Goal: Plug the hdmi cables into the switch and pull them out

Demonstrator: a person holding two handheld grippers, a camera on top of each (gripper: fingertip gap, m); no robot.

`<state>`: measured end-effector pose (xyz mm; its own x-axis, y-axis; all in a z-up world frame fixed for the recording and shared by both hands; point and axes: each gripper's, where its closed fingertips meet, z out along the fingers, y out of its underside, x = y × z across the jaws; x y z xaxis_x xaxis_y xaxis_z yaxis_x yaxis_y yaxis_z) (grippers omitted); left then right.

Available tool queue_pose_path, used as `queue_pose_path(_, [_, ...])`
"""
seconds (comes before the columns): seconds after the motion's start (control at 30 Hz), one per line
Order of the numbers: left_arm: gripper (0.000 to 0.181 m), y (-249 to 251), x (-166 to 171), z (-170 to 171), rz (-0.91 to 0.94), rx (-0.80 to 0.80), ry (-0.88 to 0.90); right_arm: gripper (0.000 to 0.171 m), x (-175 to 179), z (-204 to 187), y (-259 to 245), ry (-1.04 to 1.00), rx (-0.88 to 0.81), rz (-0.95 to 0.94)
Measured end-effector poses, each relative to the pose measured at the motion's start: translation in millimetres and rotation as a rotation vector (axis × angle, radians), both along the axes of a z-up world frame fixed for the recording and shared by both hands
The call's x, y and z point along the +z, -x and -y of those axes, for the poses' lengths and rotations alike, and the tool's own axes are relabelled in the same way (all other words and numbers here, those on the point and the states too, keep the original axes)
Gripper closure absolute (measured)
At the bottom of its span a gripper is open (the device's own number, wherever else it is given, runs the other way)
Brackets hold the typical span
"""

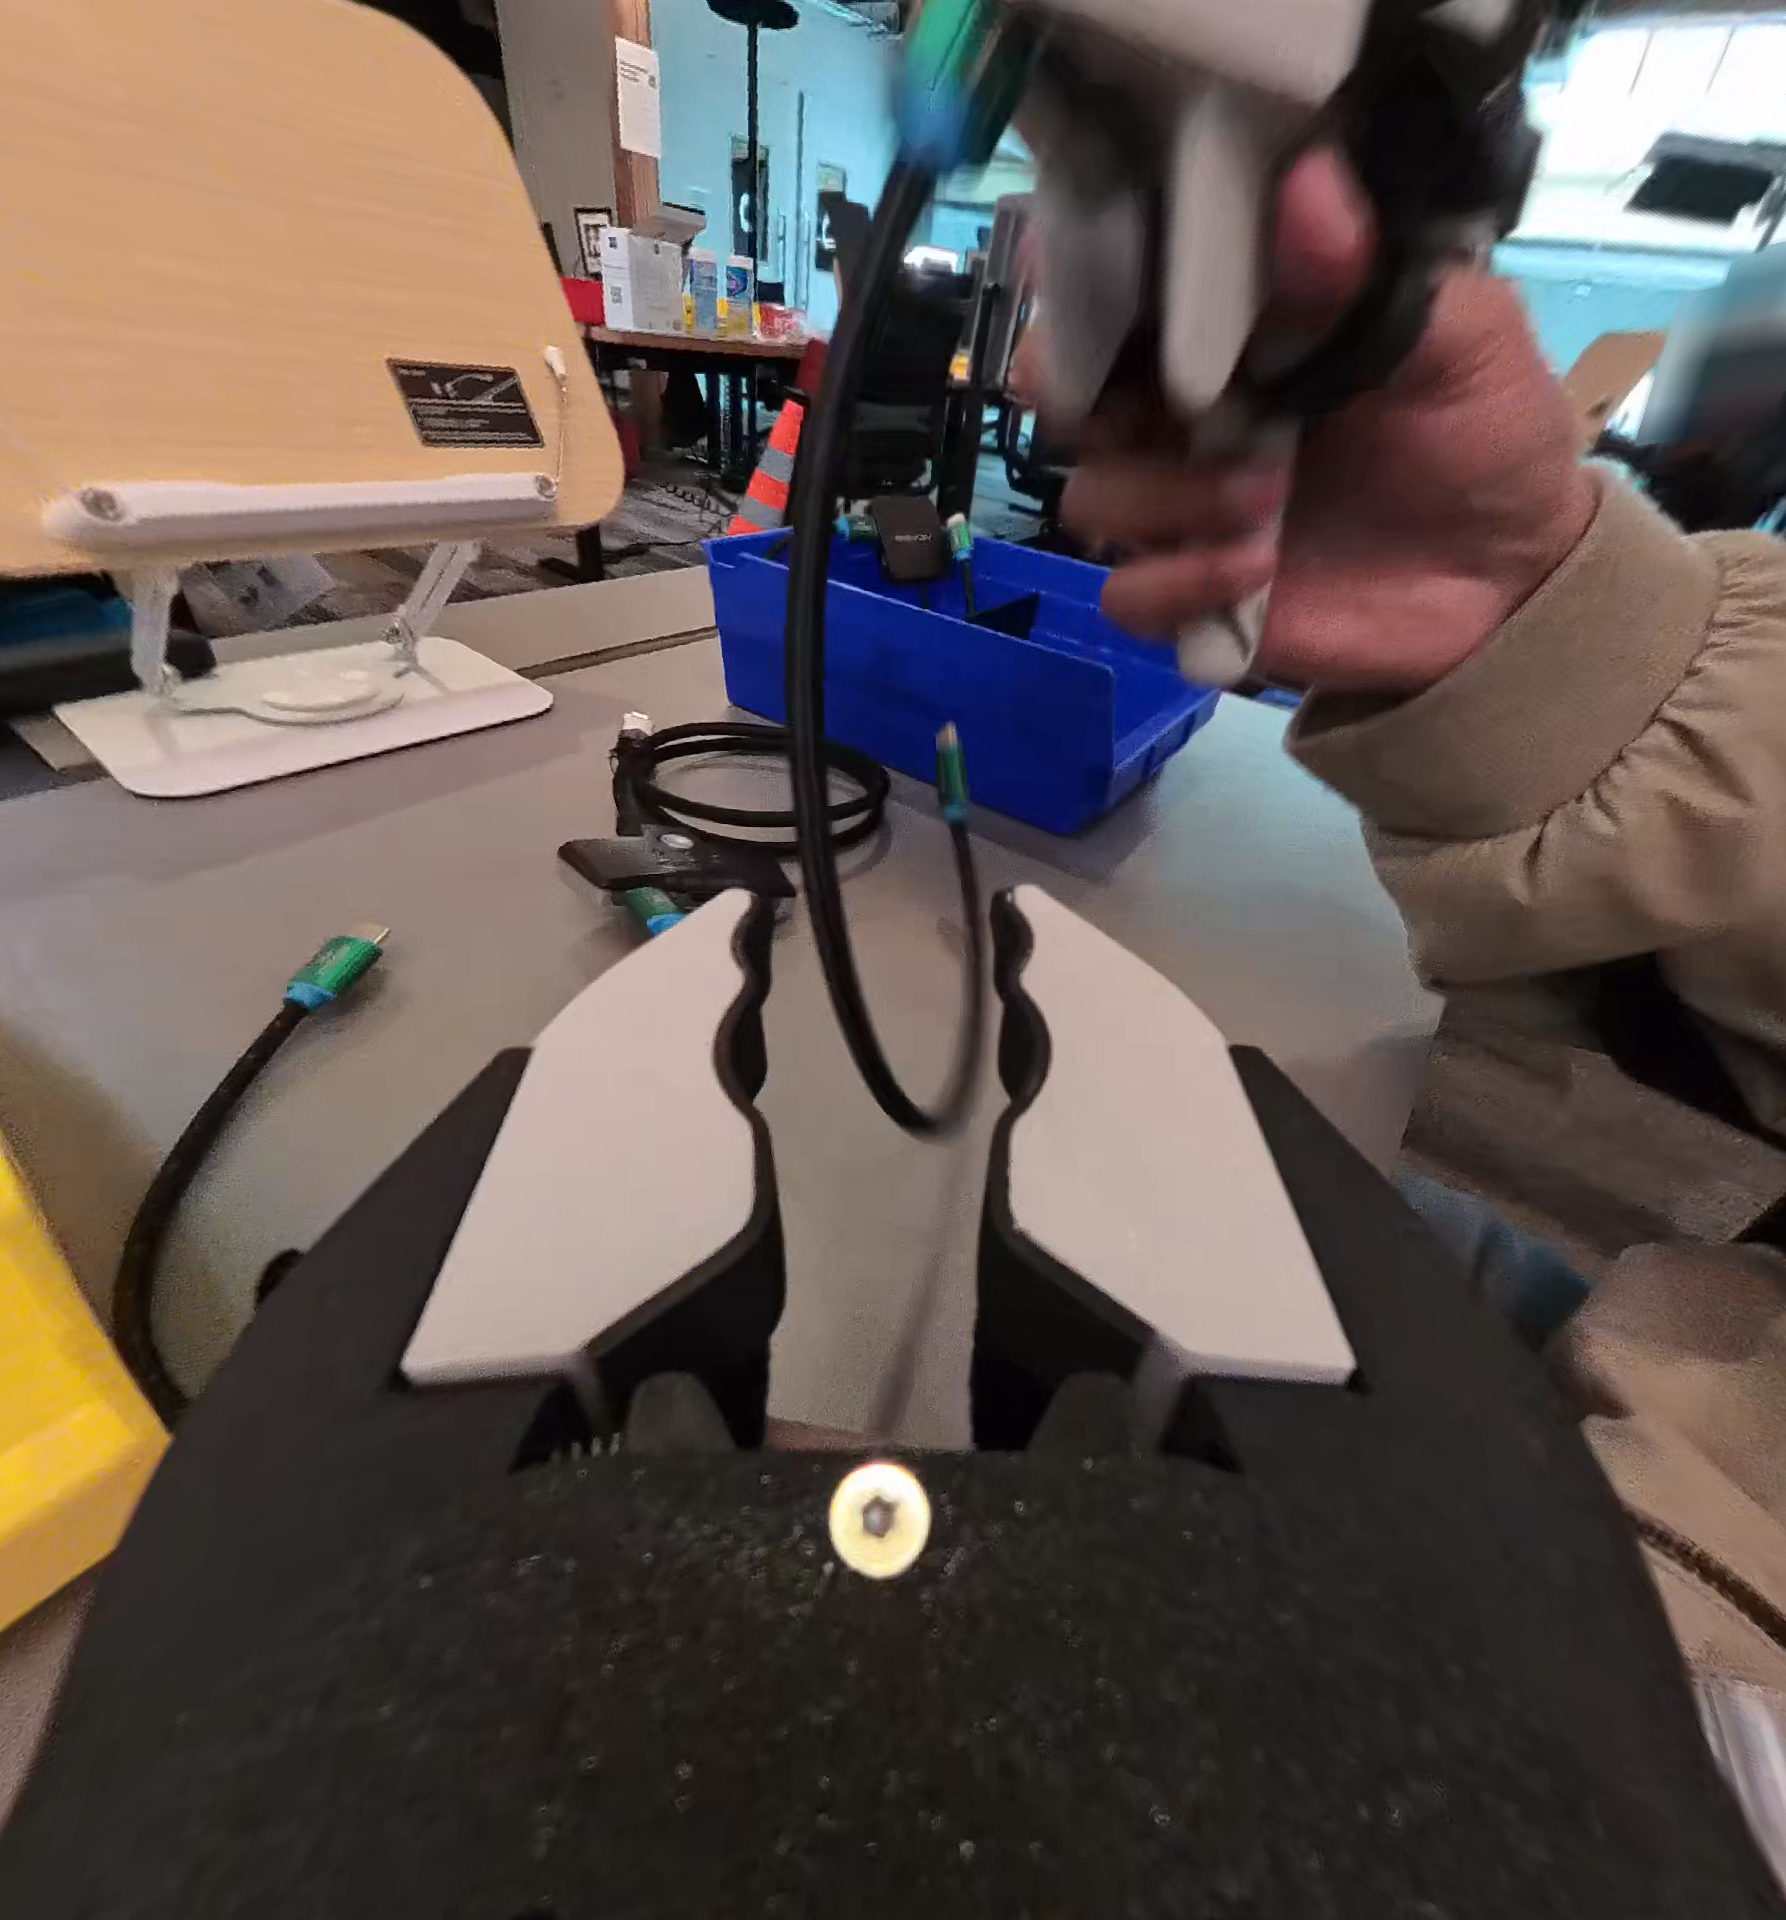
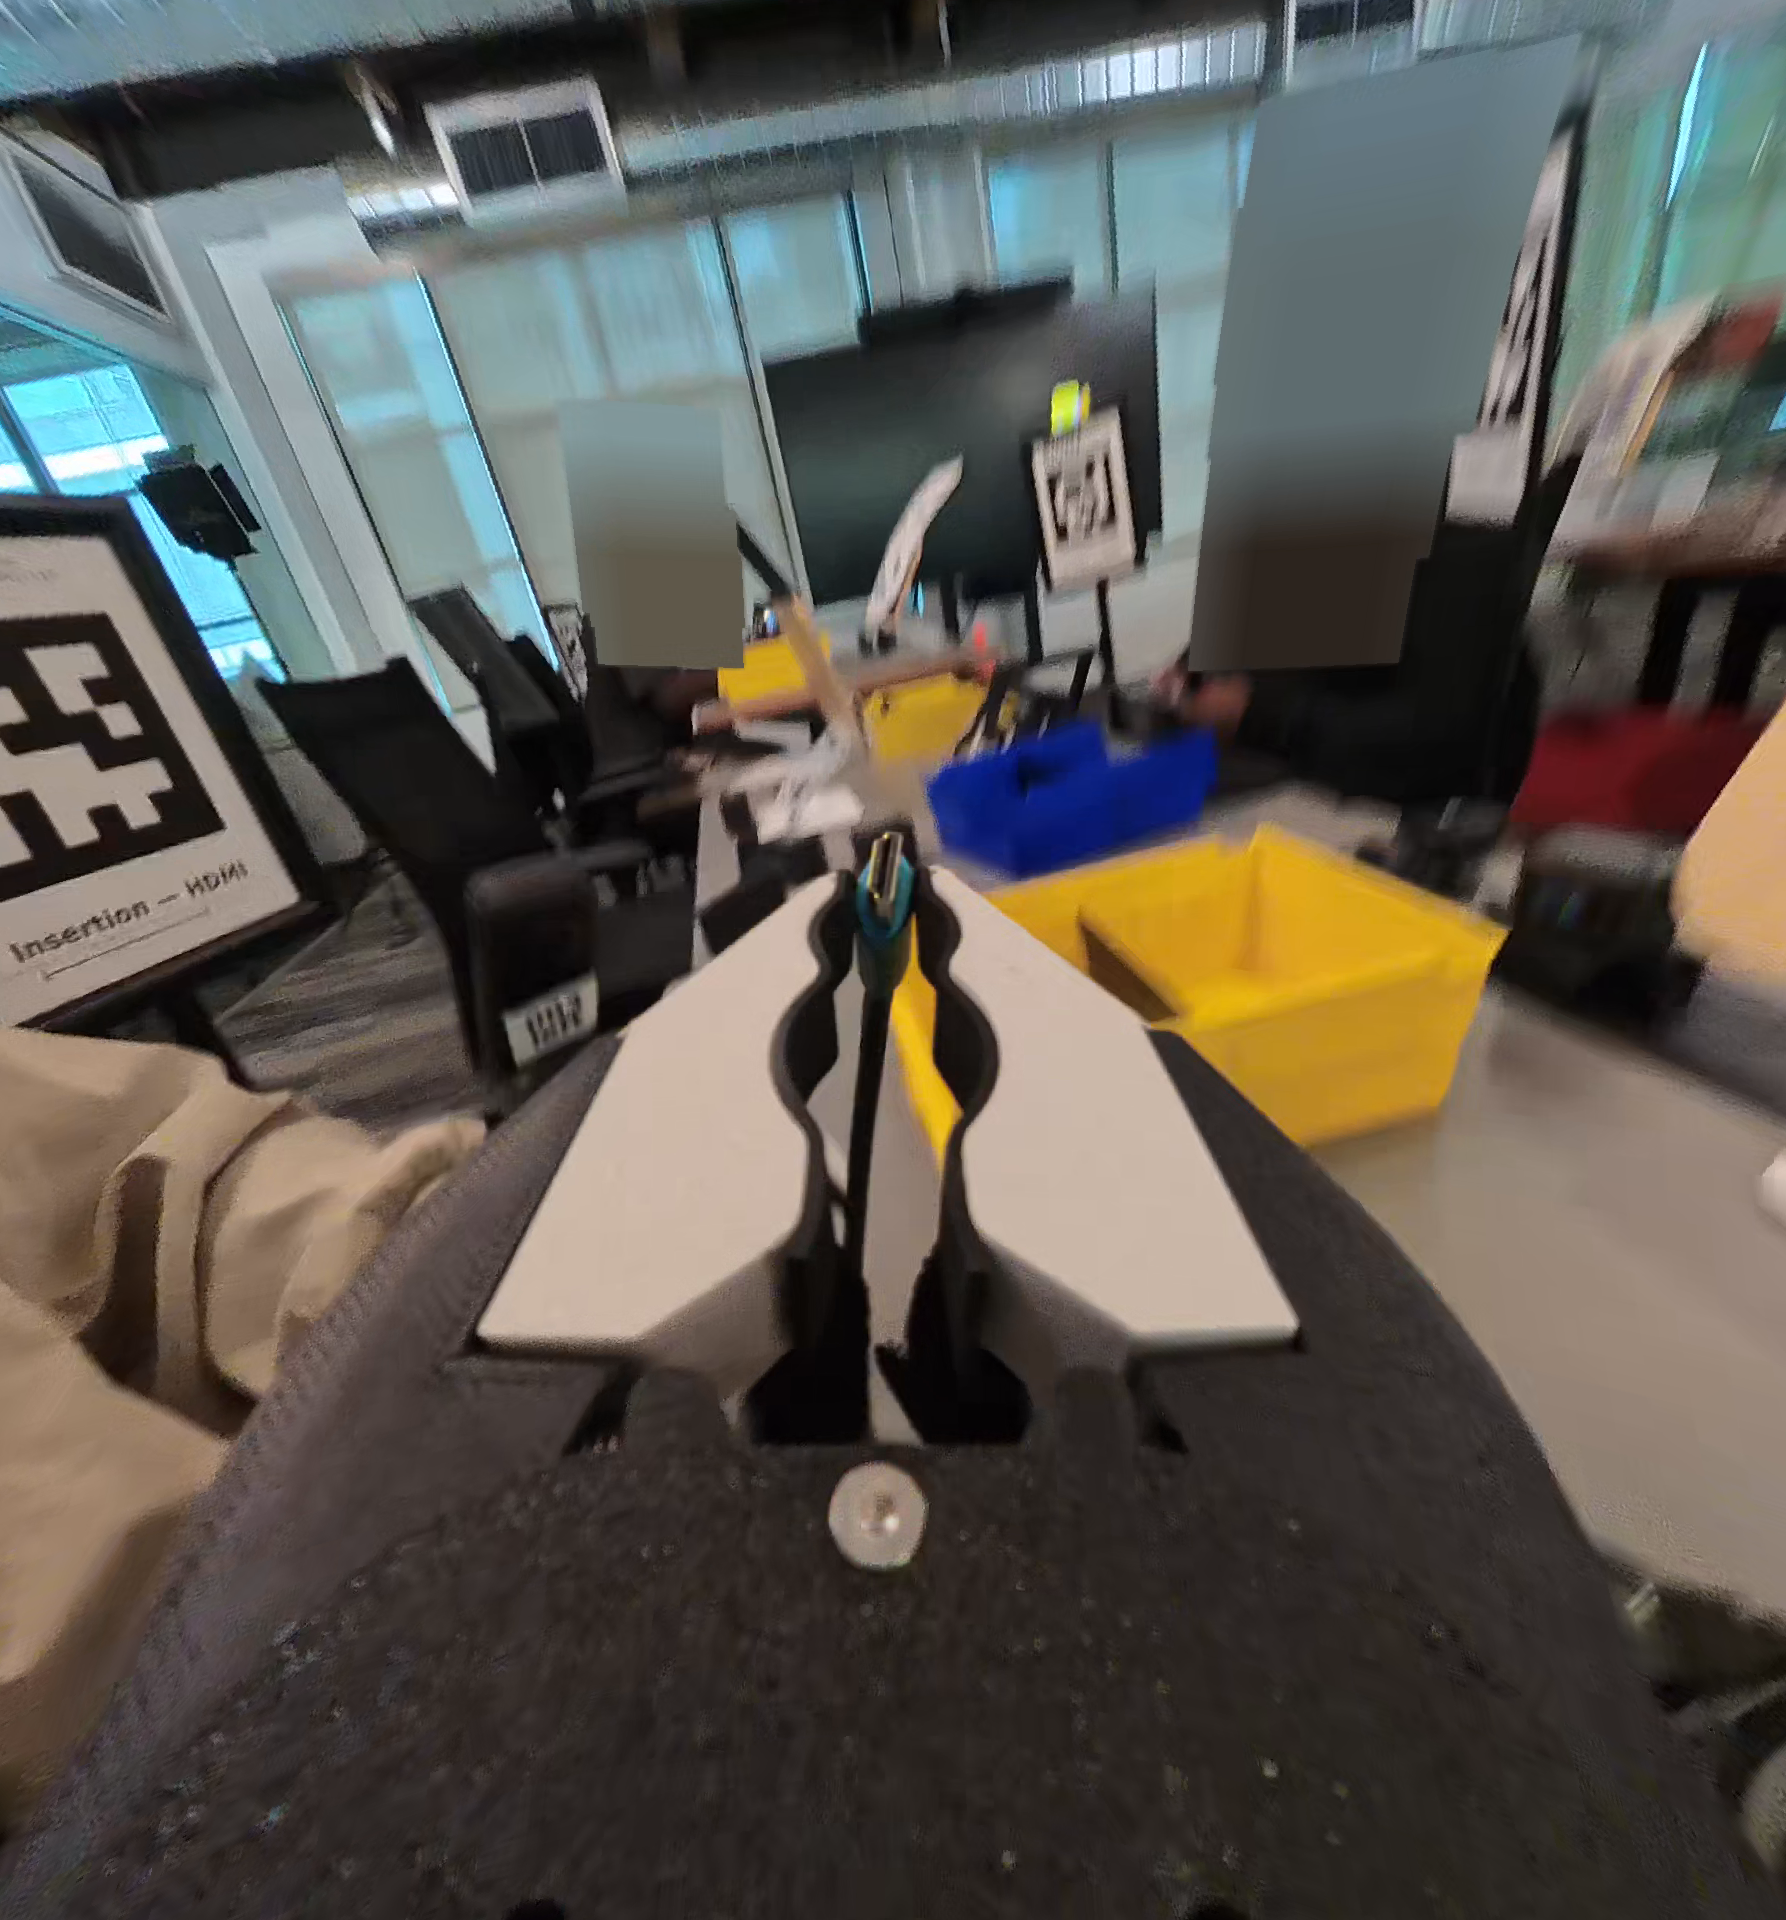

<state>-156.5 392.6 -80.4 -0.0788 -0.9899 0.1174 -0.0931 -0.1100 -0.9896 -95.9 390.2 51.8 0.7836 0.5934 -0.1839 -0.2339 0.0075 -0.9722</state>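
Right gripper [image 2: 887, 904] is clamping a lifted HDMI plug [image 2: 884, 883]; left gripper [image 1: 873, 935] is hanging open, empty; switch [image 1: 660, 862] is awaiting more plugging.

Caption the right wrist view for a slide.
Right gripper pinching an HDMI cable plug-forward, yellow bin beyond.

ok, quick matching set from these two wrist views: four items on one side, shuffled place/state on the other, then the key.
Items
1. left gripper
2. right gripper
3. switch
4. blue bin

Places/states
A. flat on the grey table, next to a coiled black cable
B. shut on the plug of the hdmi cable, raised off the table
C. at the table's far side, with a second black box and plugs inside
D. open, holding nothing, the raised cable's loop hanging ahead of it

Pairs: 1-D, 2-B, 3-A, 4-C
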Motion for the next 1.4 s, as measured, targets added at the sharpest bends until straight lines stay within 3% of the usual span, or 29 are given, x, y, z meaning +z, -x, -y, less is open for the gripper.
queue_pose_path(0.13, [0.136, 0, 1, 5, 0.016, -0.038, -0.025, 0.161, 71, 28, 2, -0.267, 0.035, 0.01])
queue_pose_path(0.23, [0.138, -4, -7, 6, -0.025, 0.006, -0.096, 0.162, 63, 36, 14, -0.306, 0.138, -0.074])
queue_pose_path(0.43, [0.181, 1, -11, -7, -0.046, 0.065, -0.143, 0.162, 22, 51, 17, -0.217, 0.283, -0.172])
queue_pose_path(0.53, [0.177, 1, -19, -11, -0.085, 0.067, -0.182, 0.162, 4, 66, 10, -0.179, 0.297, -0.169])
queue_pose_path(0.6, [0.163, -1, -31, -12, -0.148, 0.063, -0.182, 0.162, -22, 73, 7, -0.109, 0.28, -0.134])
queue_pose_path(0.73, [0.159, 2, -39, -11, -0.187, 0.038, -0.128, 0.162, -77, 97, 1, 0.025, 0.24, -0.107])
queue_pose_path(1.0, [0.154, 19, -25, -9, -0.097, -0.006, -0.067, 0.163, -193, 125, -10, 0.533, 0.109, 0.094])
queue_pose_path(1.1, [0.156, 18, -23, -14, -0.088, 0.032, -0.099, 0.164, -235, 135, -17, 0.711, 0.072, 0.277])
queue_pose_path(1.3, [0.154, 11, -32, 4, -0.127, -0.004, -0.166, 0.164, -241, 132, -23, 0.658, 0.03, 0.493])
queue_pose_path(1.4, [0.153, 10, -36, 5, -0.148, -0.008, -0.169, 0.153, -248, 130, -64, 0.694, -0.199, 0.66])
